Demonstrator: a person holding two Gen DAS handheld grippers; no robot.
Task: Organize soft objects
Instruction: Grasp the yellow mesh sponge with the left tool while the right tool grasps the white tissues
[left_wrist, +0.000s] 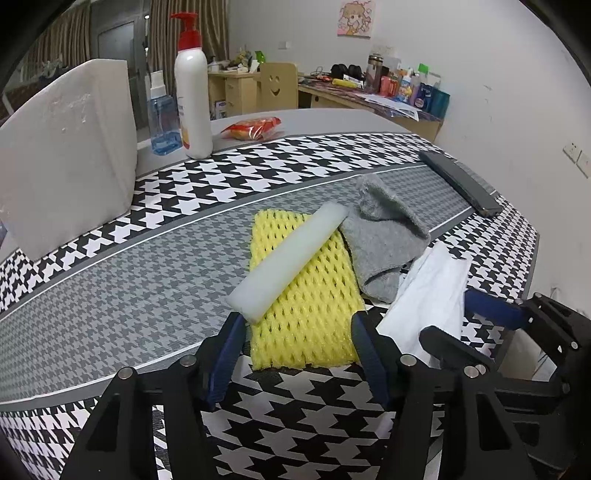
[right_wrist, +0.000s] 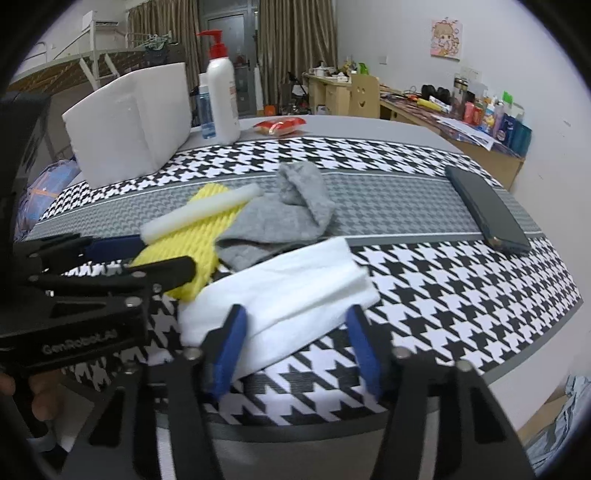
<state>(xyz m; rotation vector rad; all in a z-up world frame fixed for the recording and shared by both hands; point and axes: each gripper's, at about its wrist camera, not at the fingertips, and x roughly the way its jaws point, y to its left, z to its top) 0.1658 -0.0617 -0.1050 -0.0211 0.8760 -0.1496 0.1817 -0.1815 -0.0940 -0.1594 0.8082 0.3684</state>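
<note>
A yellow foam net (left_wrist: 310, 302) lies on the houndstooth table cover (left_wrist: 295, 413), and a white foam stick (left_wrist: 291, 258) rests slantwise across it. My left gripper (left_wrist: 297, 339) is shut on the net's near end, one blue pad on each side. A crumpled grey sock (left_wrist: 384, 240) lies just right of the net. Beside the sock is a folded white cloth (right_wrist: 288, 288), puckered between the pads of my right gripper (right_wrist: 295, 332), which is shut on its near edge. The left gripper (right_wrist: 147, 258) shows in the right wrist view, clamped on the yellow net (right_wrist: 199, 243).
A big white foam block (left_wrist: 70, 147) stands at the back left, with a lotion pump bottle (left_wrist: 192, 99), a blue spray bottle (left_wrist: 162, 122) and a red snack packet (left_wrist: 253, 127) behind it. A dark flat case (left_wrist: 461, 184) lies far right near the table edge. A hand (right_wrist: 40, 398) holds the left tool.
</note>
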